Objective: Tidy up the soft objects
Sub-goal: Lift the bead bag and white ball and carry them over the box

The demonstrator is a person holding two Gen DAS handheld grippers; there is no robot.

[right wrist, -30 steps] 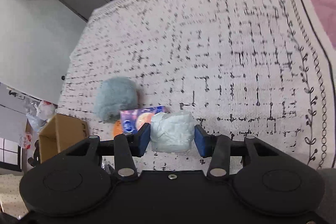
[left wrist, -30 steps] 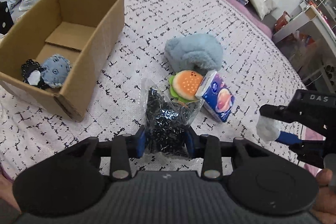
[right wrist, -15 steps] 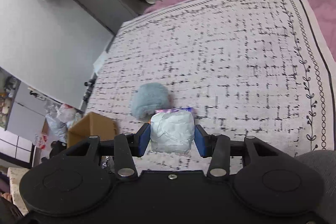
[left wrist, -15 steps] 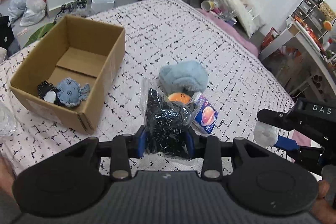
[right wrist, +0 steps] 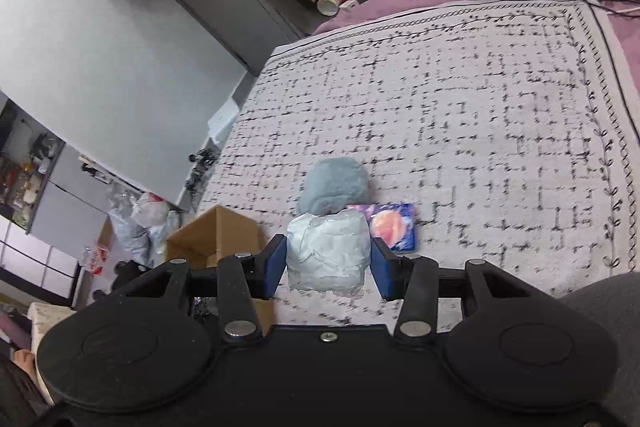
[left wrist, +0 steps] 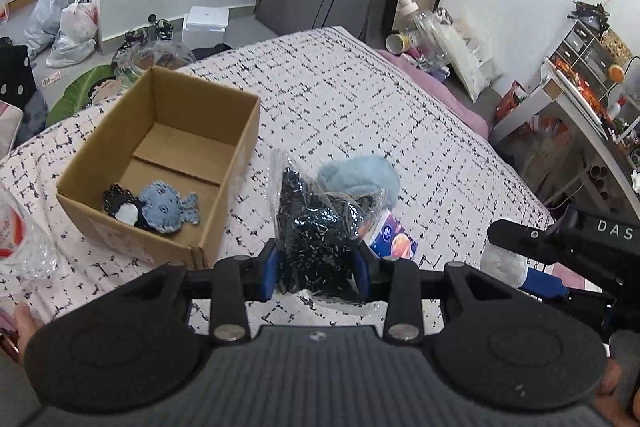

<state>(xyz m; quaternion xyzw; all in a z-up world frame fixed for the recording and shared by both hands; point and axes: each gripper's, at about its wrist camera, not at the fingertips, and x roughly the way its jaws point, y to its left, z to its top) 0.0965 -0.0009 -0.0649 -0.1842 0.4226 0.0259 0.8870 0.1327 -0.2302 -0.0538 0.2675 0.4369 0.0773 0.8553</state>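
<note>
My left gripper [left wrist: 318,269] is shut on a clear plastic bag of black pieces [left wrist: 320,227] and holds it above the bed, right of the open cardboard box [left wrist: 224,187]. A blue knitted toy [left wrist: 166,207] and a black-and-white soft piece [left wrist: 122,207] lie in the box. My right gripper [right wrist: 328,273] is shut on a pale blue-white soft bundle [right wrist: 328,251], which also shows at the right of the left wrist view [left wrist: 502,263]. A fluffy blue plush [left wrist: 360,175] and a purple tissue pack [left wrist: 394,235] lie on the bed; the plush [right wrist: 336,183] and the pack [right wrist: 394,225] show in the right wrist view.
The bed has a white black-flecked cover [left wrist: 360,99] with a pink edge. A crinkled clear plastic wrapper [left wrist: 20,239] lies at the left. Bags and clutter stand on the floor beyond the box [right wrist: 216,239]. A desk [left wrist: 592,131] stands at the right.
Both grippers have risen and pulled back from the bed with their loads. The orange burger toy is now hidden behind the black bag.
</note>
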